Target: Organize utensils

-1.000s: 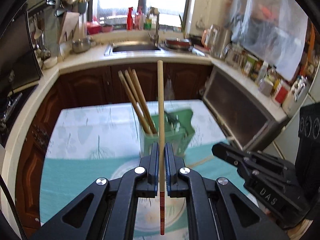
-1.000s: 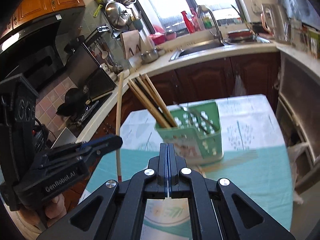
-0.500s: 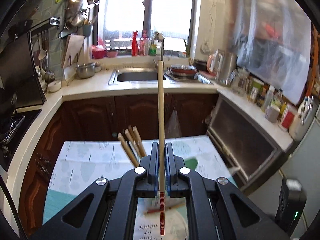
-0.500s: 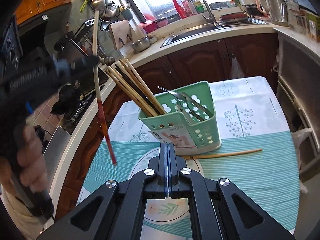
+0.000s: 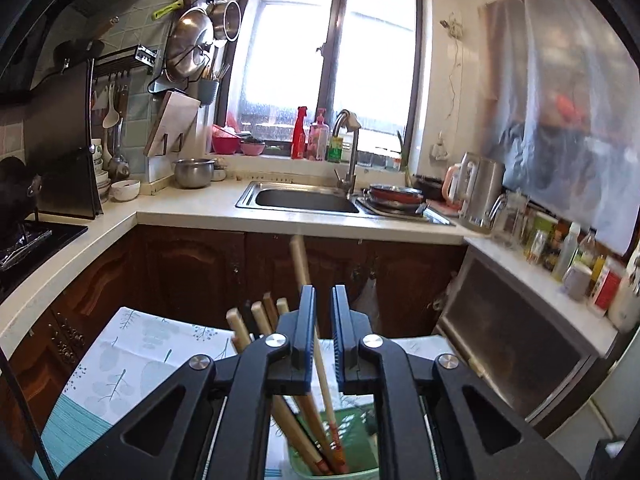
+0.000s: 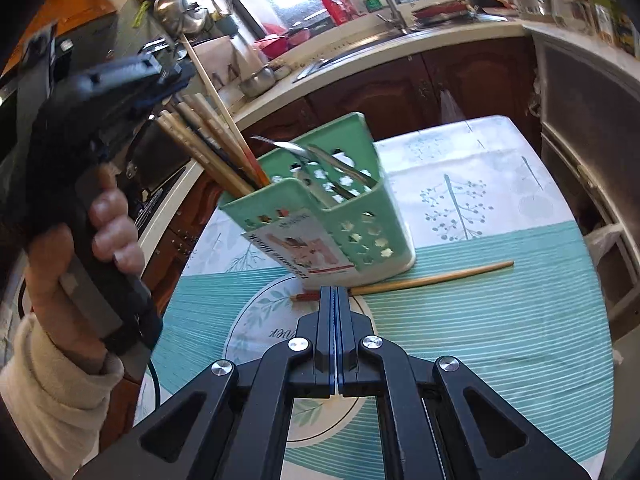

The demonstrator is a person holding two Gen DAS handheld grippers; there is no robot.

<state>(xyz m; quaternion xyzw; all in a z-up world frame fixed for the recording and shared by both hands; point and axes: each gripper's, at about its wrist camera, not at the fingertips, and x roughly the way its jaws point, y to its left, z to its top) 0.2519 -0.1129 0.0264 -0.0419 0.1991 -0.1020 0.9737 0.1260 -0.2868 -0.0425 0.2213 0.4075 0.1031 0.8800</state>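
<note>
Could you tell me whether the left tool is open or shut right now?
Open. The left tool shows a clear gap between its blue pads, and the chopstick leans loose in that gap, its red end down in the green caddy.

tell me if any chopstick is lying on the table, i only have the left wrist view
Observer: Yes, one chopstick lies flat on the teal cloth, just in front of the green caddy.
Operator: is the right gripper holding anything
Observer: No. The right gripper has its jaws shut on nothing, and its tips line up over that chopstick near its red end.
Operator: whats in the caddys other compartment
Observer: Metal cutlery, leaning in the compartment beside the one with the chopsticks.
</note>
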